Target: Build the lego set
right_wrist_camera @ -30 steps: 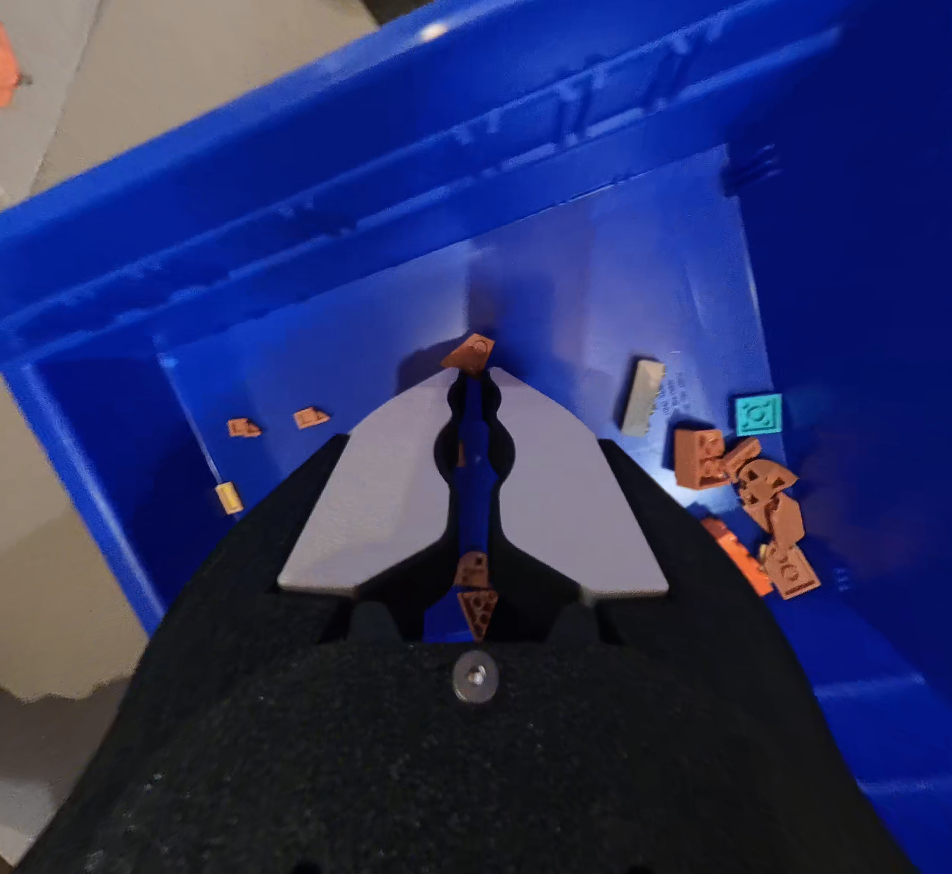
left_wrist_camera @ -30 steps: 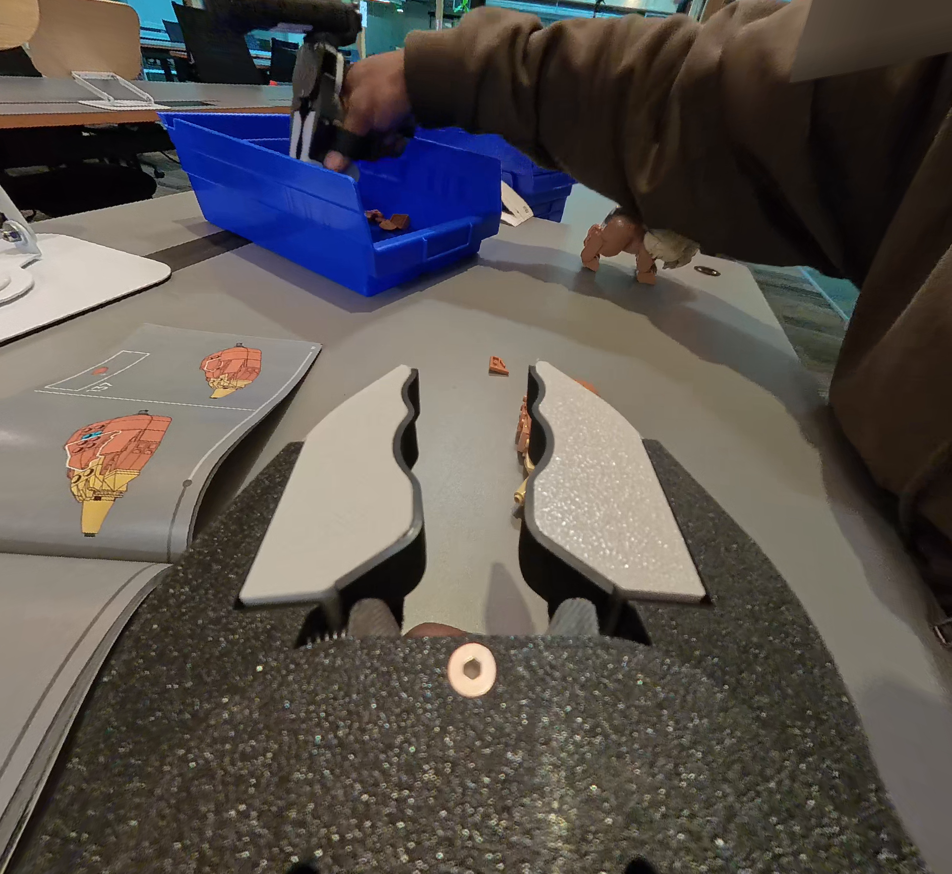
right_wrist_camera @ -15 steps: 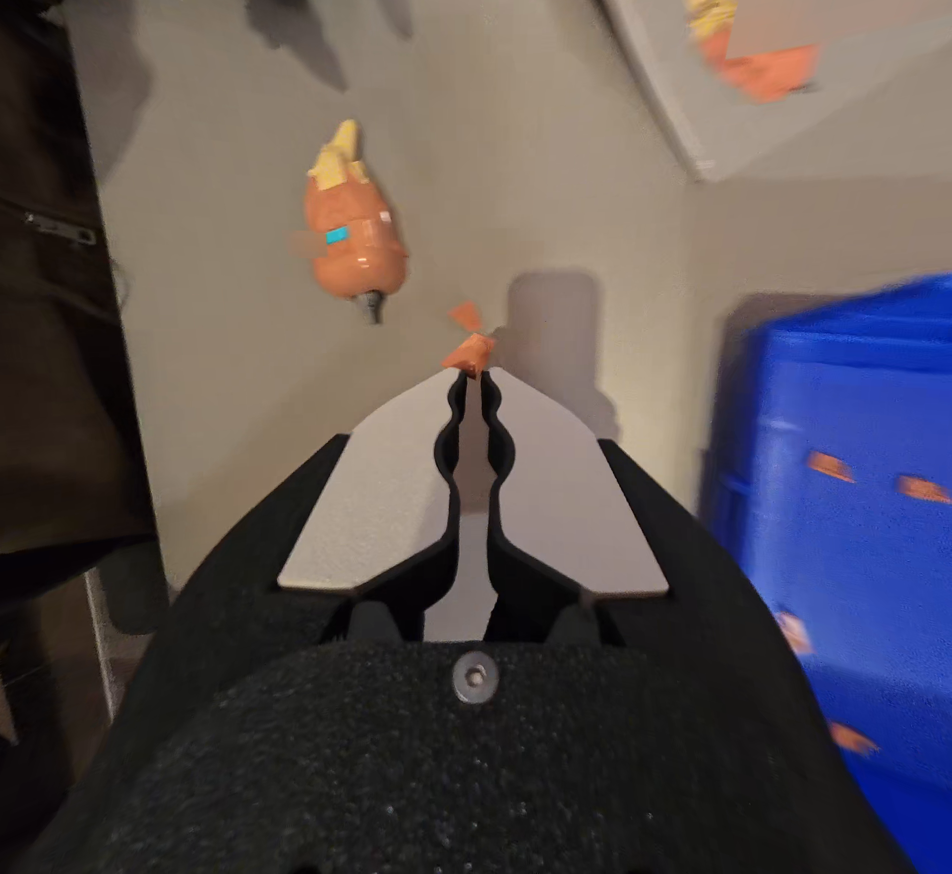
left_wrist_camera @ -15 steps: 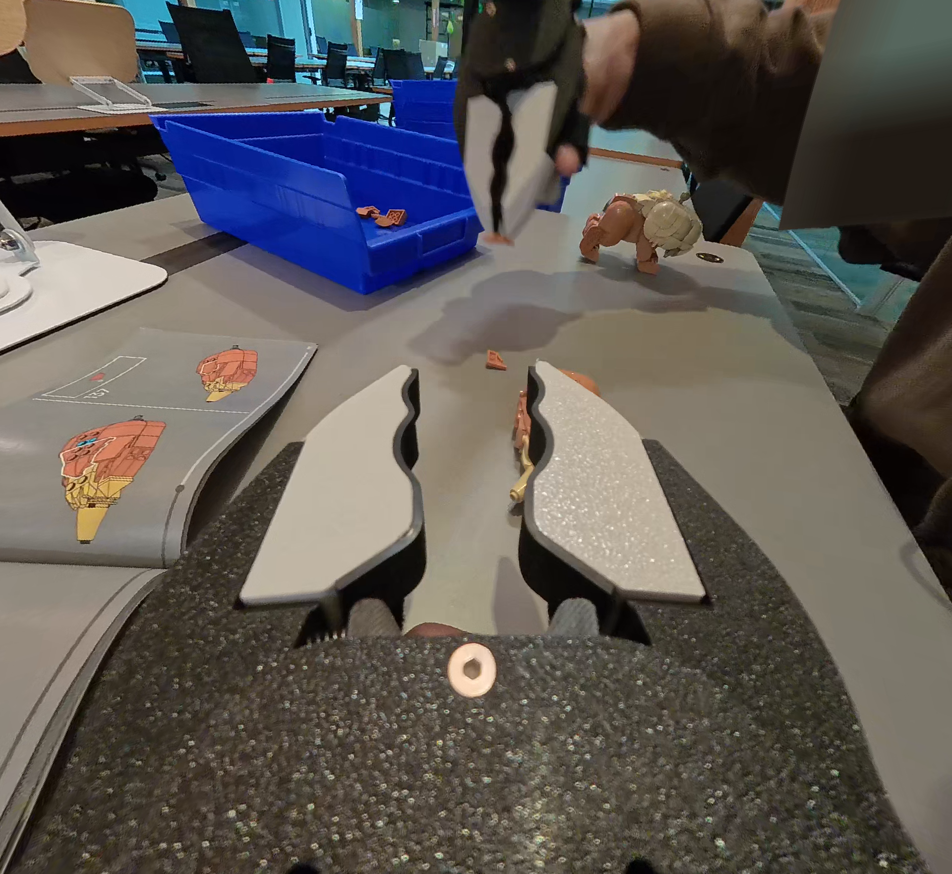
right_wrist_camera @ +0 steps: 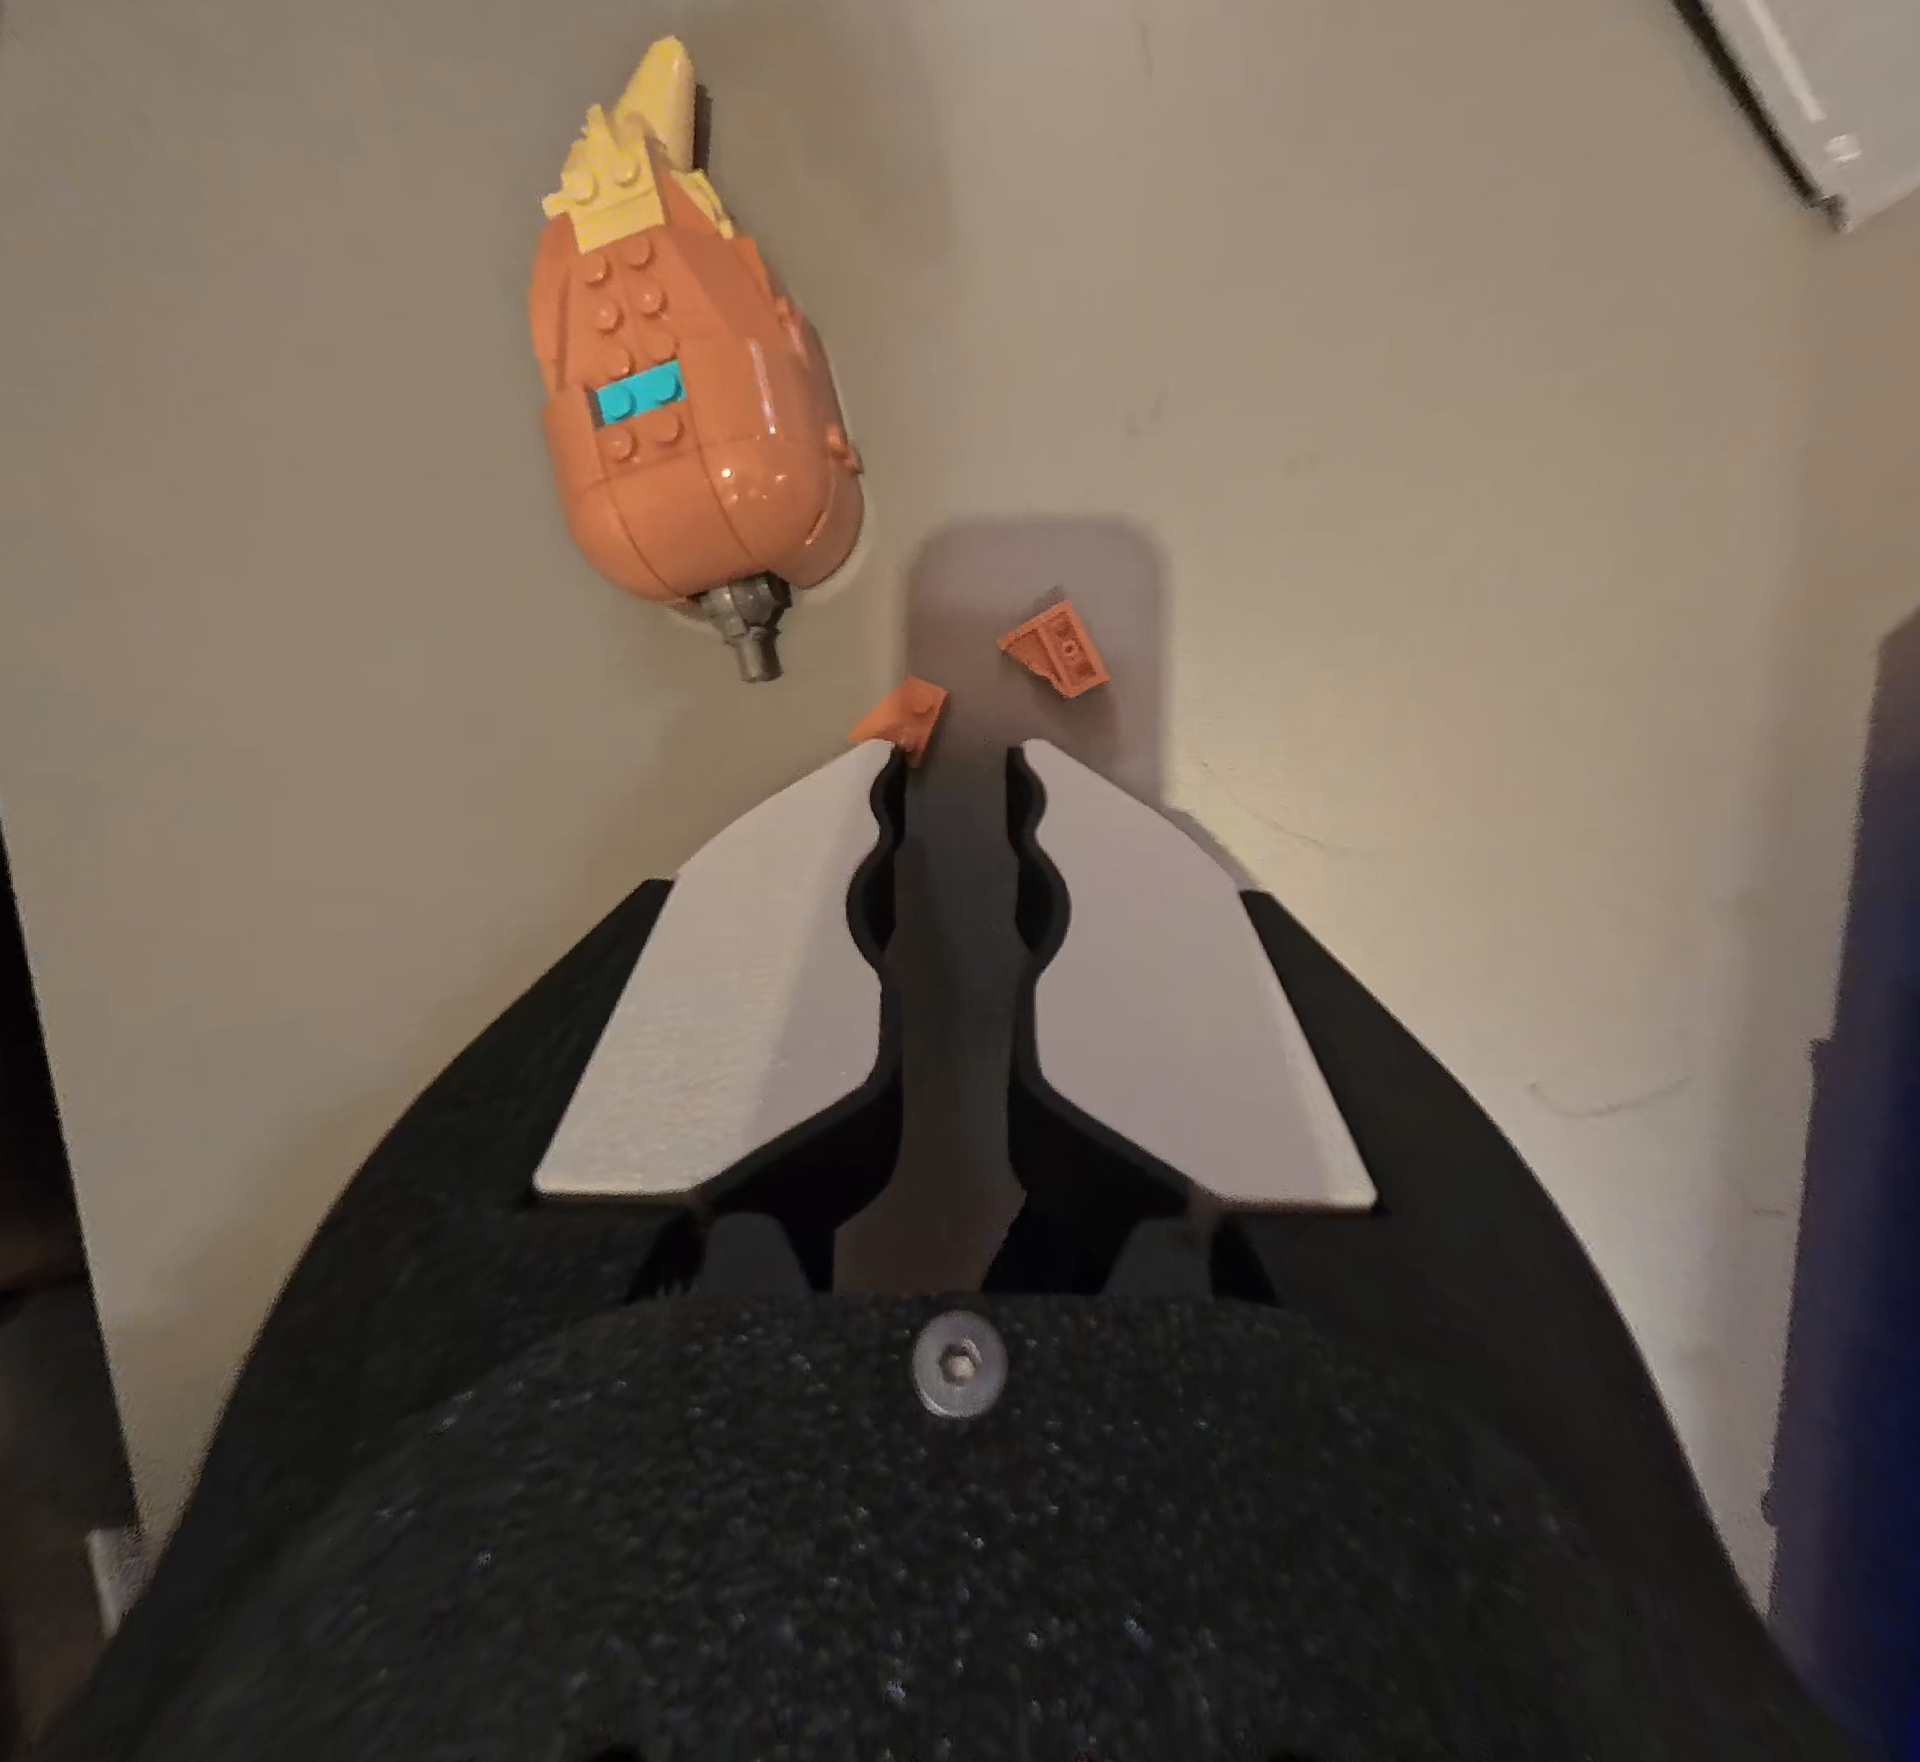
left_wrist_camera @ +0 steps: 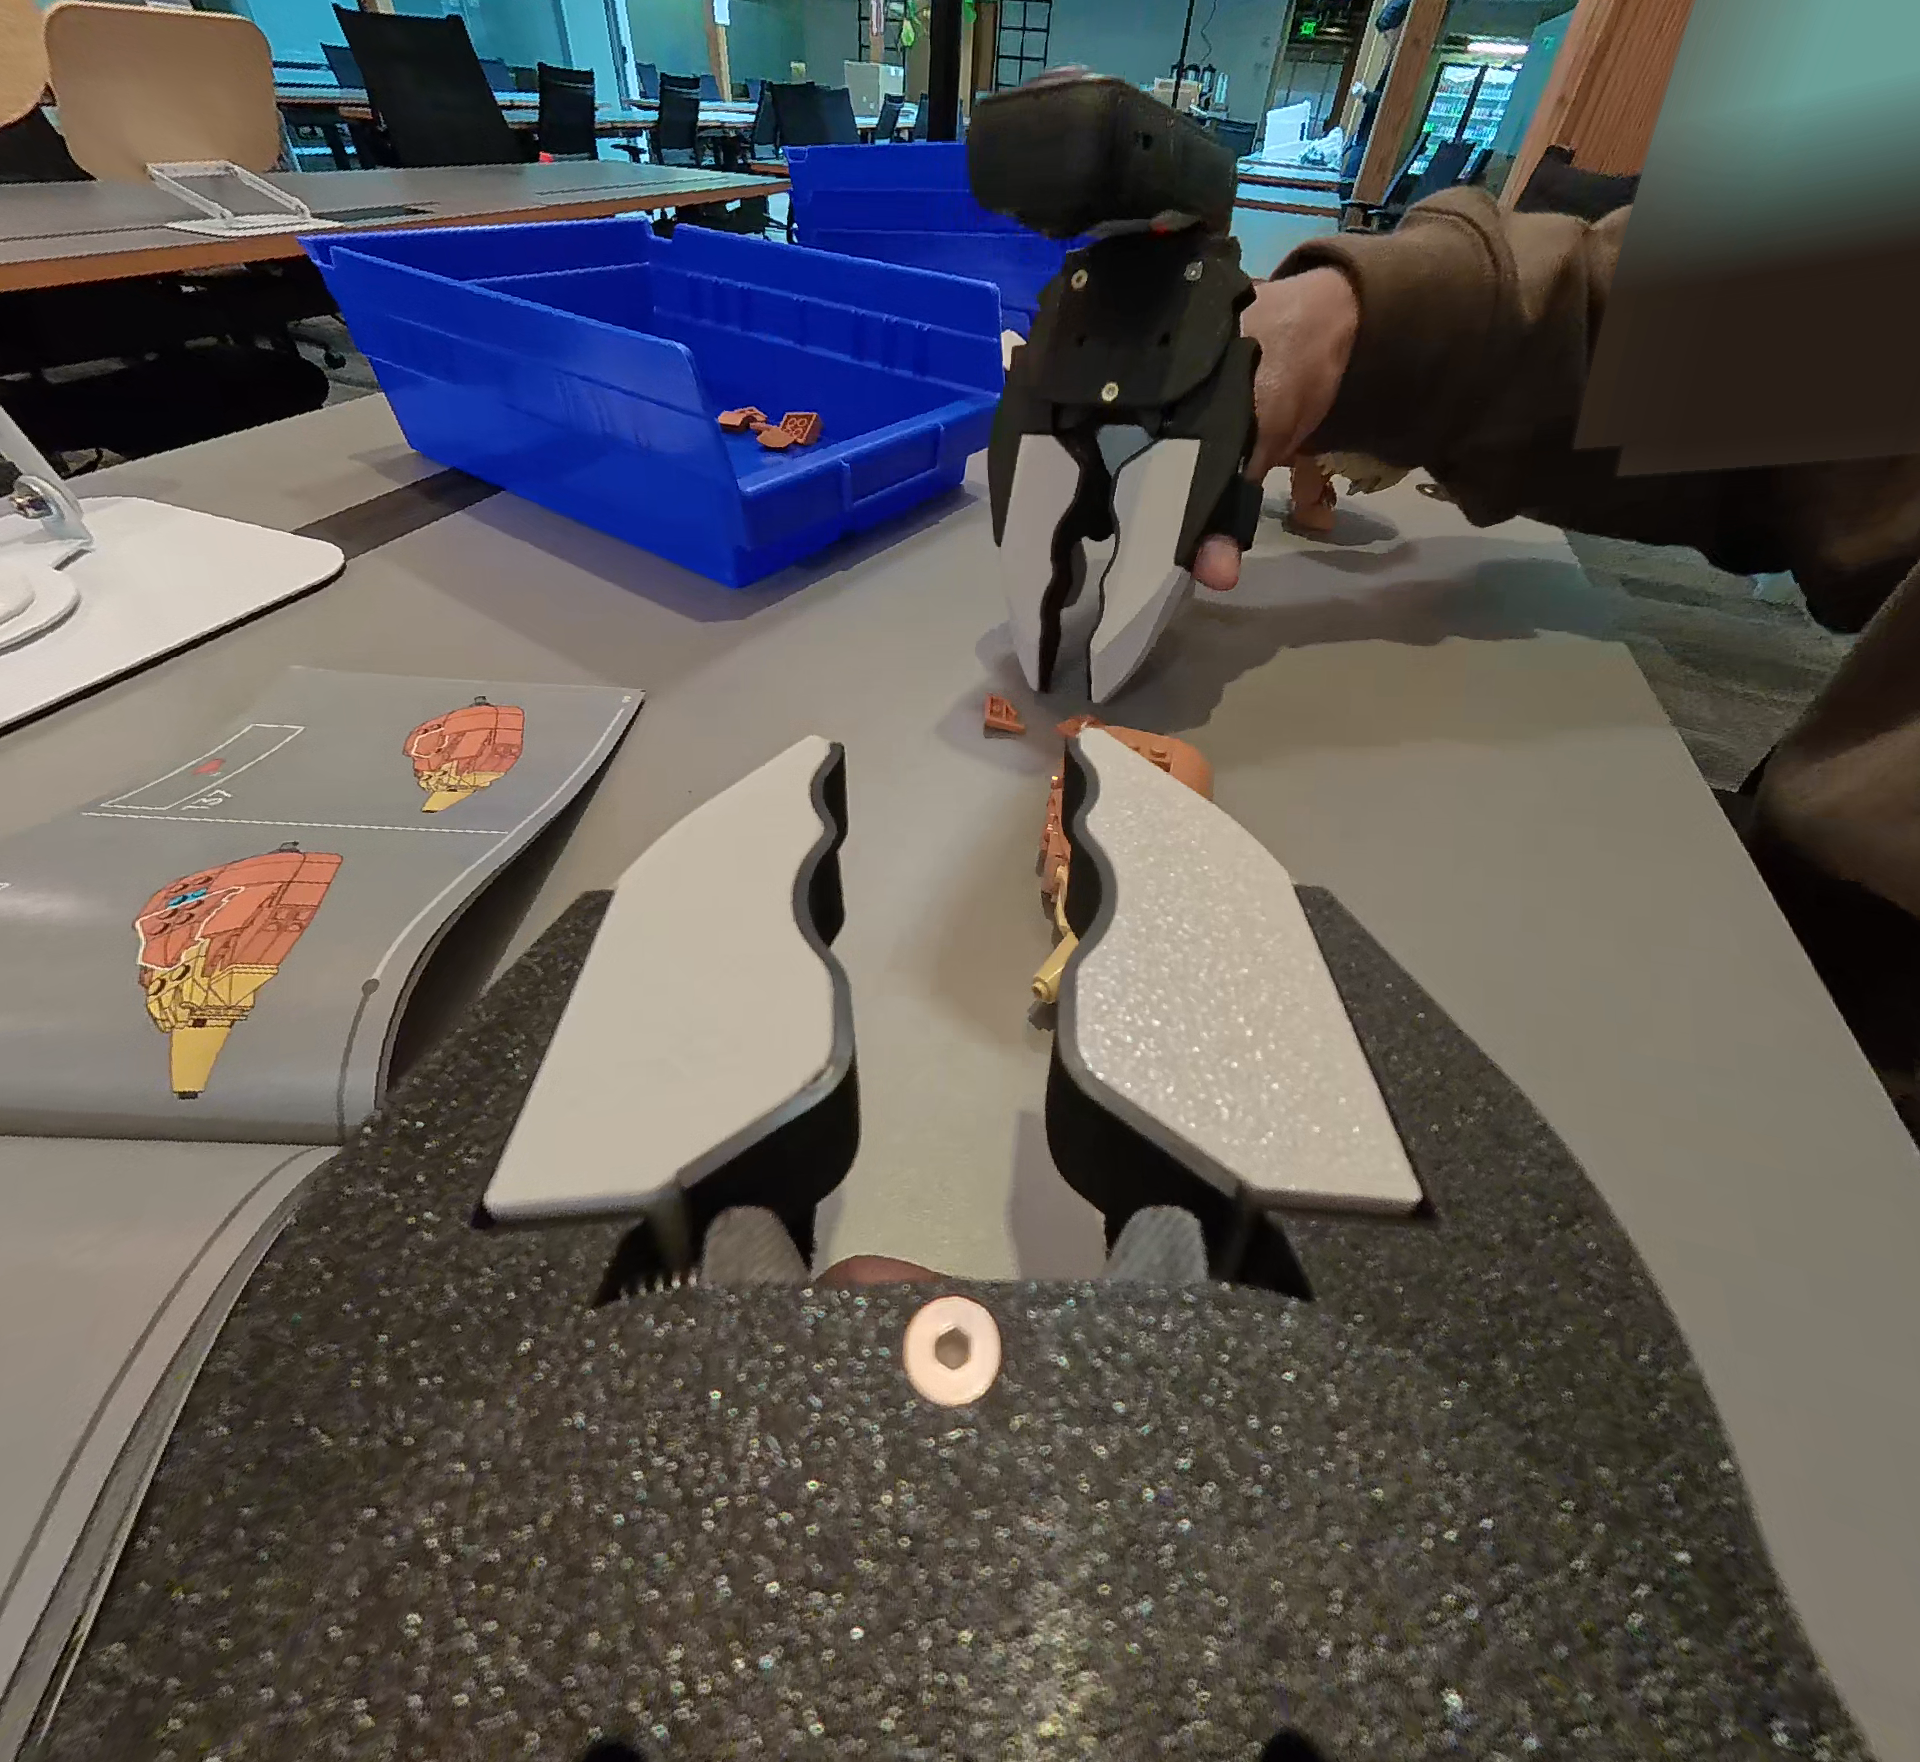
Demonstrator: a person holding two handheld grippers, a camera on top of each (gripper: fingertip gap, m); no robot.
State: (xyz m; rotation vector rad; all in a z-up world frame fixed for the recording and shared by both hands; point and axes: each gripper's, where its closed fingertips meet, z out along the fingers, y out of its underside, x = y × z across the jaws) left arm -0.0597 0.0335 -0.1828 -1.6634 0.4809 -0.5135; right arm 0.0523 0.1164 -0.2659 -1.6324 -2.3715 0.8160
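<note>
My left gripper (left_wrist_camera: pixel 951 756) is open and empty, low over the grey table (left_wrist_camera: pixel 1455 881). A partly built orange and tan lego model (right_wrist_camera: pixel 675 382) lies on the table; in the left wrist view it (left_wrist_camera: pixel 1174 762) is mostly hidden behind my right finger. My right gripper (right_wrist_camera: pixel 956 751) points down at the table just beyond the model, its jaws apart; it also shows in the left wrist view (left_wrist_camera: pixel 1070 684). A small orange wedge piece (right_wrist_camera: pixel 899 713) lies at its left fingertip, with no pad pressing on it. A second orange wedge (right_wrist_camera: pixel 1055 647) lies just beyond.
A blue bin (left_wrist_camera: pixel 582 424) with a few orange pieces stands at the back left, another blue bin (left_wrist_camera: pixel 883 195) behind it. An open instruction booklet (left_wrist_camera: pixel 260 860) lies at the left, a white base (left_wrist_camera: pixel 156 569) behind it. A finished figure (left_wrist_camera: pixel 1314 491) stands behind the hand. The left gripper's tips are roughly 15 centimetres from the right gripper's.
My right gripper carried an orange wedge from the blue bin to the table beside the model, then opened; the wedge left the grasp. My left gripper has not moved.
</note>
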